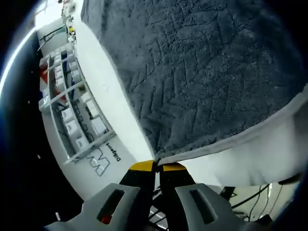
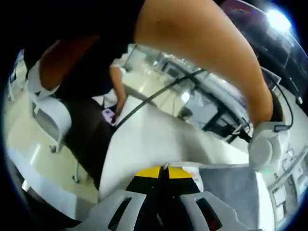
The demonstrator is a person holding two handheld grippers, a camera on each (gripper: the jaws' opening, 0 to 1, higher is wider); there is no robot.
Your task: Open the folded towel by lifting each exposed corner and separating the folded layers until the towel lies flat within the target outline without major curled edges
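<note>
That grey towel (image 1: 207, 72) looks thick, soft and floppy, so I'd grab corners and hems, which is where the left gripper (image 1: 156, 167) is pinched on a corner at the white table (image 1: 108, 91) edge. The right gripper (image 2: 162, 171) has its jaws together at another hem corner, probably clamping it. There's bare tabletop beyond, but a person's arm (image 2: 202, 43) hangs close overhead.

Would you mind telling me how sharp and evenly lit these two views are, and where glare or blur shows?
Left gripper view: the grey towel is sharp, its chevron weave clear; the white table is washed out, and fisheye bends its edge. Right gripper view: the person's arm is soft and blurred; a ceiling light flares at upper right.
</note>
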